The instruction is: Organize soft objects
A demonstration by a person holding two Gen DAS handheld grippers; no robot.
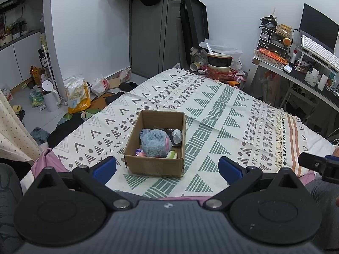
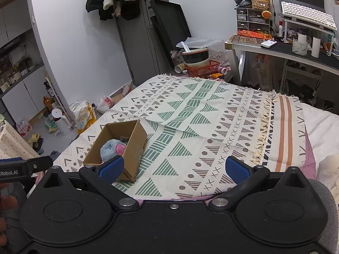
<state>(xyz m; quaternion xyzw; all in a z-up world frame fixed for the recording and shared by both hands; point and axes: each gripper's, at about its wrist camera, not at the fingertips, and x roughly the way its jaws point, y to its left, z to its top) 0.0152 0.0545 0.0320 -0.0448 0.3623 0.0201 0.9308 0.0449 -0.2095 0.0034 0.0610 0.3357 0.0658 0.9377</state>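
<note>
We see the cardboard box [image 1: 155, 142] resting on the patterned bedspread [image 1: 222, 110], holding a blue-and-pink plush toy [image 1: 155, 142] with smaller items around it, too small to name. The left gripper [image 1: 167, 168] and right gripper [image 2: 174, 168] hover just short of the box, fingers spread wide, gripping nothing. No loose soft object lies on the spread. We judge any further pick should descend vertically, clearing the box walls.
</note>
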